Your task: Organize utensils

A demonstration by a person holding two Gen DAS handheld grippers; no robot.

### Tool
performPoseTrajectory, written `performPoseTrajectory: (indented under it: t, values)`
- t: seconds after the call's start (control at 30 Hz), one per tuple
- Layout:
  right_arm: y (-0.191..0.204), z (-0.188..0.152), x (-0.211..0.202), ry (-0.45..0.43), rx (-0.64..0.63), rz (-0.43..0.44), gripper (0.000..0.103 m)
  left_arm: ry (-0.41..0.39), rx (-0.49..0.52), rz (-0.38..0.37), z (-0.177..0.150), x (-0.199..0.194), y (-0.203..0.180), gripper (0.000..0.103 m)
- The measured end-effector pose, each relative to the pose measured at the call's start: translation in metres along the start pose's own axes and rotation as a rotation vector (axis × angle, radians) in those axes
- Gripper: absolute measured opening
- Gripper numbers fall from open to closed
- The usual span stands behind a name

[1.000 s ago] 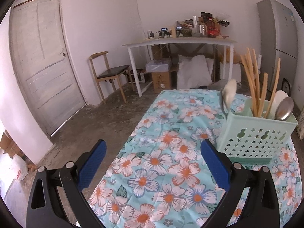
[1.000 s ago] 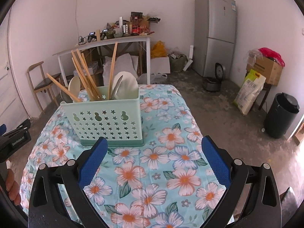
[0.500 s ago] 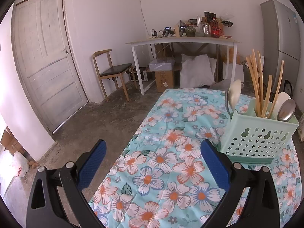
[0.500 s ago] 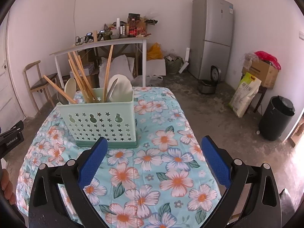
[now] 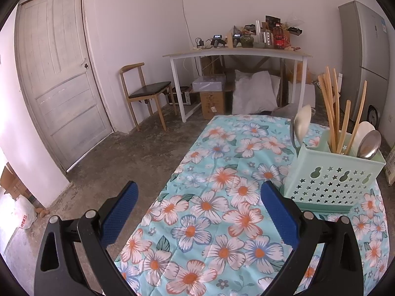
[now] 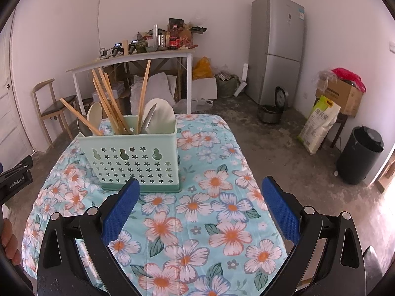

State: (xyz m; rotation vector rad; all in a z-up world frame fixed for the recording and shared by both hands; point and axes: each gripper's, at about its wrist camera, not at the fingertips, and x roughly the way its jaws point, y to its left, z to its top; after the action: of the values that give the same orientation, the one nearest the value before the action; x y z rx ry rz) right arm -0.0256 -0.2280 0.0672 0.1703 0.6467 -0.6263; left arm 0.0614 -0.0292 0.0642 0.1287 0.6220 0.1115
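Observation:
A mint-green perforated utensil caddy (image 6: 134, 162) stands on the floral-clothed table (image 6: 197, 209); it also shows in the left wrist view (image 5: 333, 180). It holds several wooden chopsticks (image 6: 108, 101), metal spoons (image 5: 369, 145) and white spoons (image 6: 159, 117). My left gripper (image 5: 197, 209) is open and empty, held above the table's left front part, left of the caddy. My right gripper (image 6: 198, 204) is open and empty, held above the table in front of the caddy.
A white desk (image 5: 237, 56) with clutter stands at the back wall, a wooden chair (image 5: 145, 91) beside it. A door (image 5: 59, 79) is at the left. A fridge (image 6: 276, 49), boxes and a black bin (image 6: 360, 155) stand to the right.
Both grippers have pulled back and risen away from the caddy, which looks smaller and farther now. Both stay open and empty.

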Motion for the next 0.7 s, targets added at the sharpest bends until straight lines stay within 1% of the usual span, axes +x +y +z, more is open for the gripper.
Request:
performPoseTrajectory:
  t: [0.7]
  values:
    - [0.0004, 0.0012, -0.0017, -0.005, -0.009, 0.004, 0.095, 0.002, 0.002, -0.004, 0.0004, -0.0040, -0.0053, 0.097]
